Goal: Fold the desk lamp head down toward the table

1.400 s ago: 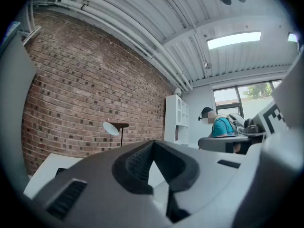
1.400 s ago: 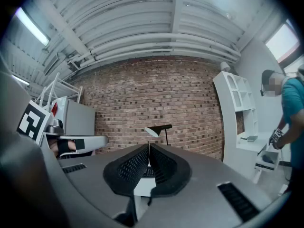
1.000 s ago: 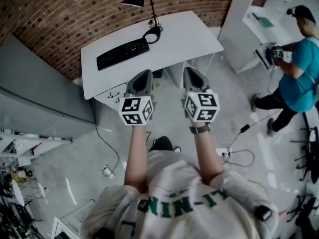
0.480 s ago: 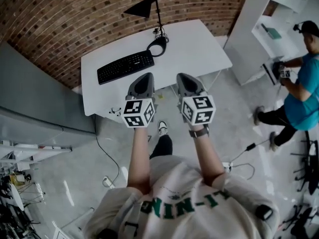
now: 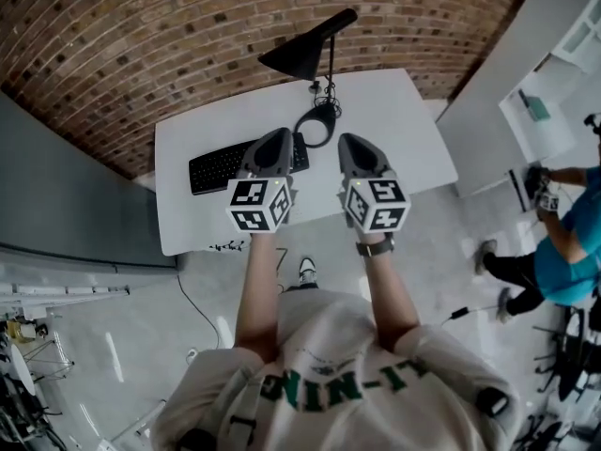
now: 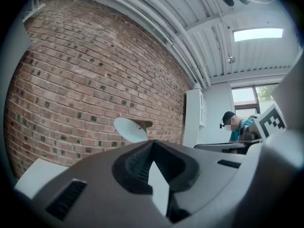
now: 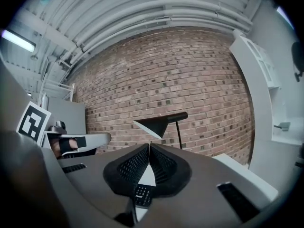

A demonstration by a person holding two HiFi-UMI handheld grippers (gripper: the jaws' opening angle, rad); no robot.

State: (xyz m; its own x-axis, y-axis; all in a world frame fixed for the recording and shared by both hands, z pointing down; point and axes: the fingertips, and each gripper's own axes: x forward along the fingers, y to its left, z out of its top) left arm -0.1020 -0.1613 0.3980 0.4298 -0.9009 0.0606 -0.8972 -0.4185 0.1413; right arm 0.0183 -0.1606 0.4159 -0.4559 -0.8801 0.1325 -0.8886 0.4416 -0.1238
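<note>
A black desk lamp stands at the back of the white table (image 5: pixel 413 130). Its cone head (image 5: pixel 299 59) sits high on a thin upright stem (image 5: pixel 331 73) above a ring base (image 5: pixel 319 125). My left gripper (image 5: pixel 274 144) and right gripper (image 5: pixel 357 148) hover side by side over the table's front half, short of the lamp, both shut and empty. In the left gripper view the jaws (image 6: pixel 153 144) meet, with the shade's pale inside (image 6: pixel 130 128) ahead. The right gripper (image 7: pixel 149 146) points at the lamp head (image 7: pixel 154 124), which is still some way off.
A black keyboard (image 5: pixel 221 164) lies on the table under my left gripper. A brick wall (image 5: pixel 141 45) runs behind the table. A grey cabinet (image 5: pixel 56 195) stands at the left and white shelving (image 5: pixel 554 111) at the right. A person in a teal shirt (image 5: pixel 563 252) works nearby.
Both grippers have travelled forward from in front of the table to over its front half. The lamp and keyboard now appear closer. Both pairs of jaws stayed shut.
</note>
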